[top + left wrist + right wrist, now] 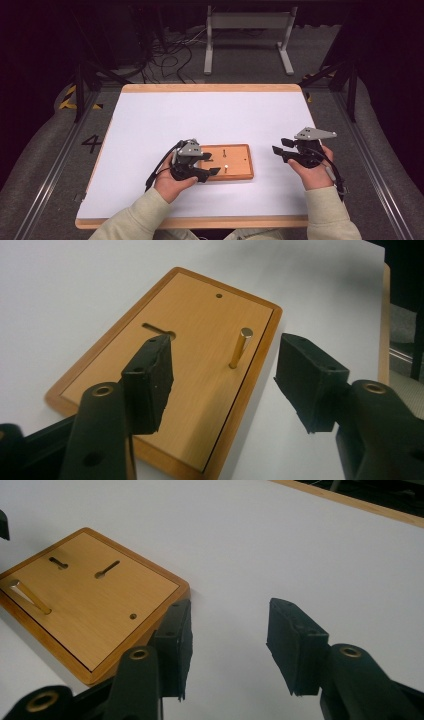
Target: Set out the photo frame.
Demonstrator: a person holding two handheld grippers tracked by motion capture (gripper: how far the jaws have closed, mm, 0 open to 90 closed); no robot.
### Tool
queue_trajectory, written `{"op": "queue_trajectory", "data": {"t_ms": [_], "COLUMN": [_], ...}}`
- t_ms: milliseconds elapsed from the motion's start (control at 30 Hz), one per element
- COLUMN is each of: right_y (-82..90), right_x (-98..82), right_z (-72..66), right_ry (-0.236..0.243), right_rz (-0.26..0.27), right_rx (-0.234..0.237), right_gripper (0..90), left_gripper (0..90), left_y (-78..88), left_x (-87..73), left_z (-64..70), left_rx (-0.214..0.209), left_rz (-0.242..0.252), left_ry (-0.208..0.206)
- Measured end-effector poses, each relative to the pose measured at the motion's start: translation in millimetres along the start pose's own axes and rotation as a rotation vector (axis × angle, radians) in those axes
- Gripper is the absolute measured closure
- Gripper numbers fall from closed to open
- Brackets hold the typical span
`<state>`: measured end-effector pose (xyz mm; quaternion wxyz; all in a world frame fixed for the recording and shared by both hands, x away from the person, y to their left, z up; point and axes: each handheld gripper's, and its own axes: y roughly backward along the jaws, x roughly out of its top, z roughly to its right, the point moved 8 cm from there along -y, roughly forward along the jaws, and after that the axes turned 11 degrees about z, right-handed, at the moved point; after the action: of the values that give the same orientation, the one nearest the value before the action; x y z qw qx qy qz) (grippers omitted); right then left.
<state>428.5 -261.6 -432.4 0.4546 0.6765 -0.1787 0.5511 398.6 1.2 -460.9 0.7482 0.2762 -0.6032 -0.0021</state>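
White worktop [150, 125] carries a wooden board [239, 161] with a brass peg [240, 347]; left gripper [225, 380] spread over it, right gripper [230, 640] spread beside.

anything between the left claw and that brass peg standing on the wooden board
Nothing visible. The left claw is open over the wooden board, and the upright brass peg stands just ahead in the gap between its jaws, with only bare board surface between them.

Both hands hold their tools low, left gripper [209, 166] and right gripper [281, 148] each gaping apart.
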Motion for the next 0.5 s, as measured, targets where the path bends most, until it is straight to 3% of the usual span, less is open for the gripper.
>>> {"op": "queue_trajectory", "data": {"t_ms": [100,167,267,400,500], "right_y": [1.6,1.6,-0.2,-1.0,-0.2], "right_x": [-1.2,-2.5,-5.5,-6.4,-7.2], "right_z": [0.6,0.9,-0.2,-1.8,-2.1], "right_ry": [-0.002,-0.005,-0.006,-0.004,-0.004], "right_rz": [0.002,0.004,-0.006,-0.008,-0.010], "right_rx": [-0.001,-0.001,0.004,0.008,0.008], "right_gripper": [53.4,53.6,53.8,53.9,54.0], "left_gripper": [41.4,46.7,51.5,53.0,58.0], "left_y": [-10.1,-16.7,-26.0,-34.0,-40.2], "left_x": [1.3,2.2,1.0,-2.8,-5.6], "left_z": [3.2,5.7,10.0,11.5,7.8], "left_rx": [-0.004,-0.022,-0.067,-0.073,-0.054], "left_rz": [0.016,0.037,0.039,0.013,-0.006], "left_ry": [-0.025,-0.047,-0.039,-0.040,-0.013]}}
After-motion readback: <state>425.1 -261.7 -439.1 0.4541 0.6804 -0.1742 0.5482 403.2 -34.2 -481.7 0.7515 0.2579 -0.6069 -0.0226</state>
